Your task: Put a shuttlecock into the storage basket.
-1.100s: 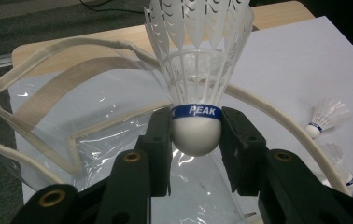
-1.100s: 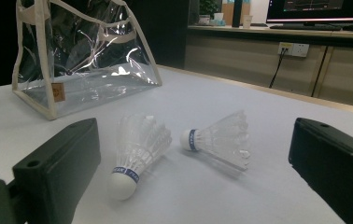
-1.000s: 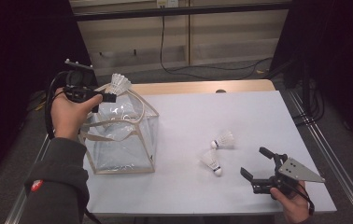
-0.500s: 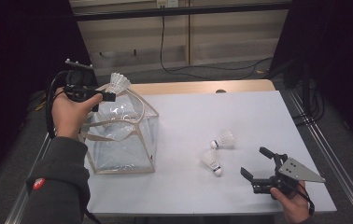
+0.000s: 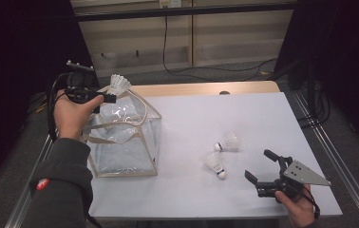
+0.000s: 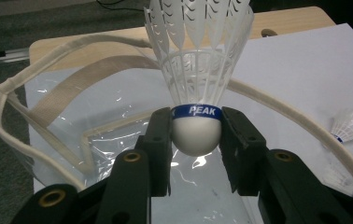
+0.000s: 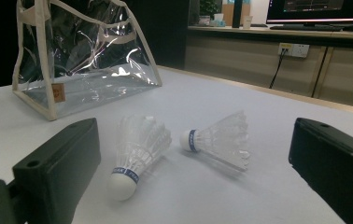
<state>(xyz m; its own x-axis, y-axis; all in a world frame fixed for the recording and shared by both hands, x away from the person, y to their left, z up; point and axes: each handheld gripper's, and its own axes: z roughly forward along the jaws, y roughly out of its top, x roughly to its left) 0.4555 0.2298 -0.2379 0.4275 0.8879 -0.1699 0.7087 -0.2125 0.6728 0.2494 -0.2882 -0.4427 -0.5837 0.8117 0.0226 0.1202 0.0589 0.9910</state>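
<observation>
My left gripper (image 5: 112, 98) (image 6: 196, 140) is shut on the white cork of a shuttlecock (image 5: 118, 84) (image 6: 198, 60) with a blue band. It holds it, skirt pointing away, just above the open top of a clear plastic bag (image 5: 123, 137) (image 6: 95, 135) with beige trim at the table's left. Two more shuttlecocks lie on the white tabletop: one (image 5: 214, 165) (image 7: 137, 149) nearer me, one (image 5: 228, 142) (image 7: 219, 139) just behind it. At the front right my right gripper (image 5: 259, 165) (image 7: 191, 177) stands open, low over the table, its jaws pointing at those two.
The white table (image 5: 244, 114) has a wooden strip (image 5: 201, 89) along its far edge. Metal rails (image 5: 334, 156) run along the right side. The clear bag (image 7: 81, 65) stands upright at the left in the right gripper view. A cable (image 5: 165, 42) hangs behind the table.
</observation>
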